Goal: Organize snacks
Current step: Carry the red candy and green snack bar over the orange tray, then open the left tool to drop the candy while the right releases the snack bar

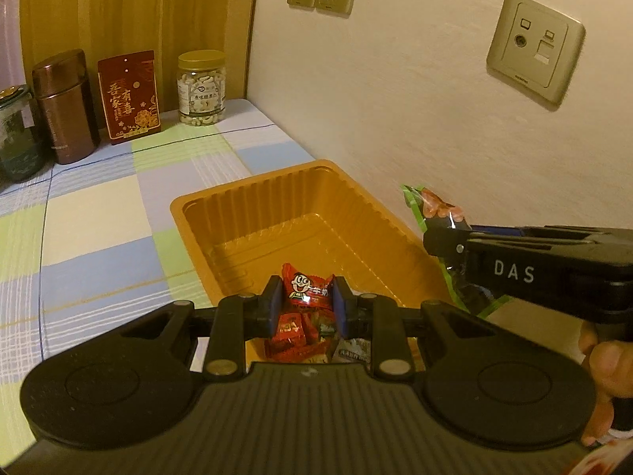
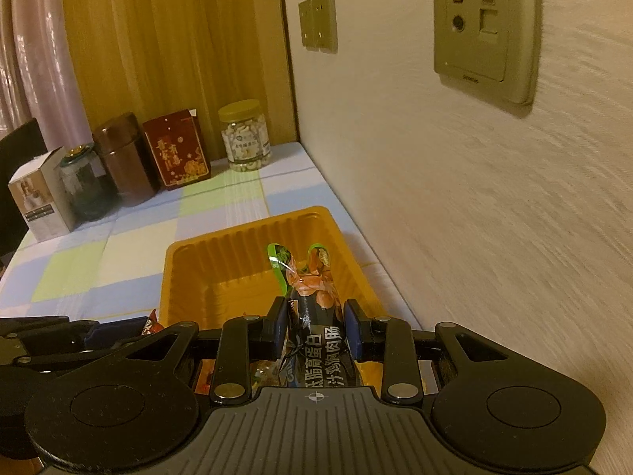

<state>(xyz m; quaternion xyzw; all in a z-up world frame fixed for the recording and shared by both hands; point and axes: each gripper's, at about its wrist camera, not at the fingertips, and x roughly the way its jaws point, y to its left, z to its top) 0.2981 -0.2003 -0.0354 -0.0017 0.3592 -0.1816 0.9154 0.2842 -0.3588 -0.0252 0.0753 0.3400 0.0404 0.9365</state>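
2 tools [image 1: 306, 301] [image 2: 315, 324] grip snacks; sausage pack [image 2: 312, 316] apparently points toward tray [image 2: 190, 277].

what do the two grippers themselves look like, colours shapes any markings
Both are matte black plastic. The left gripper and right gripper each have two short fingers with blue pads, linkage arms joined by silver rivets, two round discs at the sides and a ribbed grey plate in the middle. Seen side-on from the left wrist view, the right one carries white letters "DAS". No cables or sleeves show.
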